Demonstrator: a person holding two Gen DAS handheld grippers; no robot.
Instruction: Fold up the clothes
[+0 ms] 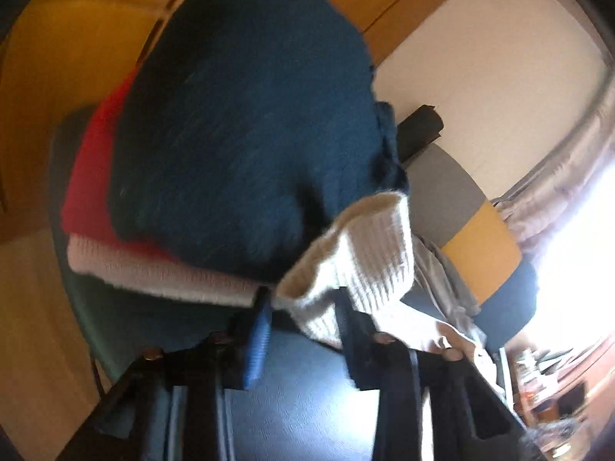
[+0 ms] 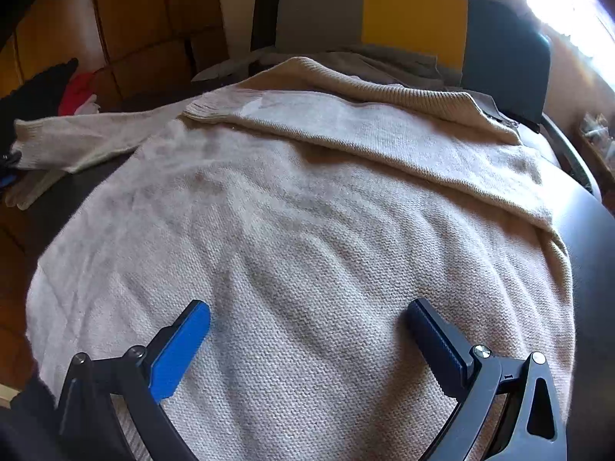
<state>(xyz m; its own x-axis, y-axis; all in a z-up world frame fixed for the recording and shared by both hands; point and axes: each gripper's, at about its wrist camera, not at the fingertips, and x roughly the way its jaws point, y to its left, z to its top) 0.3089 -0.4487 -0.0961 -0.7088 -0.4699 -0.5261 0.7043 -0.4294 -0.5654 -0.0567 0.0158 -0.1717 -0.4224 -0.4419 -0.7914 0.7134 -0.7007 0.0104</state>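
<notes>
A cream knit sweater (image 2: pixel 300 207) lies spread on the dark table (image 2: pixel 592 238). Its right sleeve is folded across the chest and its left sleeve (image 2: pixel 84 138) stretches out to the left. My right gripper (image 2: pixel 307 315) hovers just over the sweater's lower body, jaws wide open with nothing between the blue pads (image 2: pixel 180 349). In the blurred left wrist view, my left gripper (image 1: pixel 303 307) is shut on the ribbed cuff (image 1: pixel 353 257) of that left sleeve. The cuff stands up between the fingers (image 1: pixel 261 342).
Beyond the left gripper, a stack of folded clothes rests on a green seat (image 1: pixel 100 315): dark blue (image 1: pixel 238 134), red (image 1: pixel 92 176), pale pink (image 1: pixel 153 272). A chair with a grey, yellow and blue back (image 2: pixel 384 11) stands behind the table. Wooden cupboards (image 2: pixel 146 19) fill the left.
</notes>
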